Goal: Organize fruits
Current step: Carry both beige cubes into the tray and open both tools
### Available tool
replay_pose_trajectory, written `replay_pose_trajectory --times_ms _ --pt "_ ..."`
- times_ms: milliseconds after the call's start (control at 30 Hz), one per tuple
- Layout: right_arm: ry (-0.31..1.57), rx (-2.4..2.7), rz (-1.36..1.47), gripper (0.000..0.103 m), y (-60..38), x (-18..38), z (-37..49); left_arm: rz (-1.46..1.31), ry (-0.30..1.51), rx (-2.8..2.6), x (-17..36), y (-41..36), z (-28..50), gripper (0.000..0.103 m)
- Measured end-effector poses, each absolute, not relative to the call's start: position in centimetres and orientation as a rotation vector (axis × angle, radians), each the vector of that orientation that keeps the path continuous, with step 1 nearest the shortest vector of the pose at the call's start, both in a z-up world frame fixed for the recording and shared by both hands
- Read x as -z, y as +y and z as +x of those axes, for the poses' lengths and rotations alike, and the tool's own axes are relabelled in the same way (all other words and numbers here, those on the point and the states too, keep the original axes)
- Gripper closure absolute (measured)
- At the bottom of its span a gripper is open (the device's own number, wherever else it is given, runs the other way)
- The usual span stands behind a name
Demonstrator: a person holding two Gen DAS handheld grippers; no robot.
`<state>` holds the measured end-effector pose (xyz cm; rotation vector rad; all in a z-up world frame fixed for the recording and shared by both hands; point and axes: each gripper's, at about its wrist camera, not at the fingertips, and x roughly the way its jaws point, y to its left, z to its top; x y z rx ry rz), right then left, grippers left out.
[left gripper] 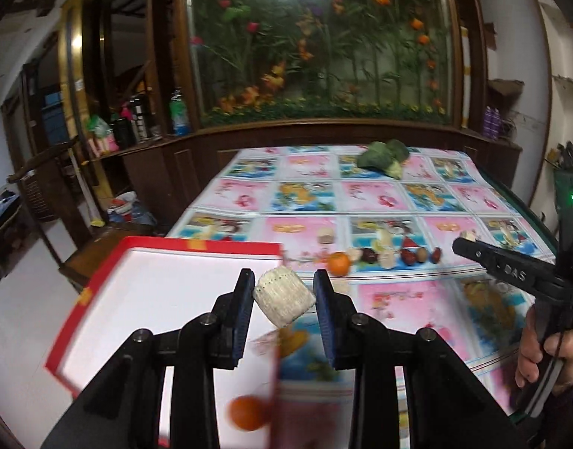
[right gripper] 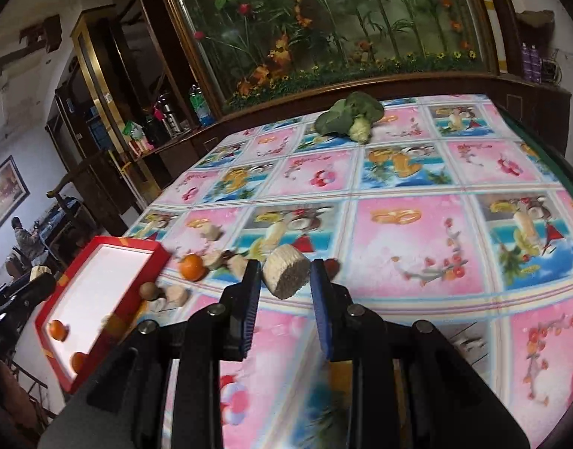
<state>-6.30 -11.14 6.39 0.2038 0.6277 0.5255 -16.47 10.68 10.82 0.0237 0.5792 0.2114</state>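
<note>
**Both grippers carrying pale chunks near the red box**

My left gripper (left gripper: 284,299) pinches a pale ridged chunk (left gripper: 283,300) between its blue pads, held above the near edge of the red box (left gripper: 110,280). My right gripper (right gripper: 285,280) clamps a similar round piece (right gripper: 286,275) above the tablecloth (right gripper: 417,262). Two oranges (right gripper: 58,330) lie in the box (a third (right gripper: 192,266) sits just outside it, among dates and other pale pieces). Broccoli (right gripper: 348,116) rests at the far end.

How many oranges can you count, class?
3: one orange on the tablecloth beside the red tray, and two inside the tray near its close end. Others may be hidden.
</note>
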Motion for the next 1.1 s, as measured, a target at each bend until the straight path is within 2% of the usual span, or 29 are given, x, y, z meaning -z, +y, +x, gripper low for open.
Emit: replay_pose_trajectory --times_ms 467,1100 --pt "0.698 -0.871 0.089 0.074 5.5 -6.8 -12.8 -0.029 0.64 -0.396 -7.4 18.6 -18.7 0.071" --pt "0.811 -0.863 -0.009 0.074 10.9 -3.6 -12.5 -0.061 0.699 -0.425 -4.5 21.6 -18.5 0.071"
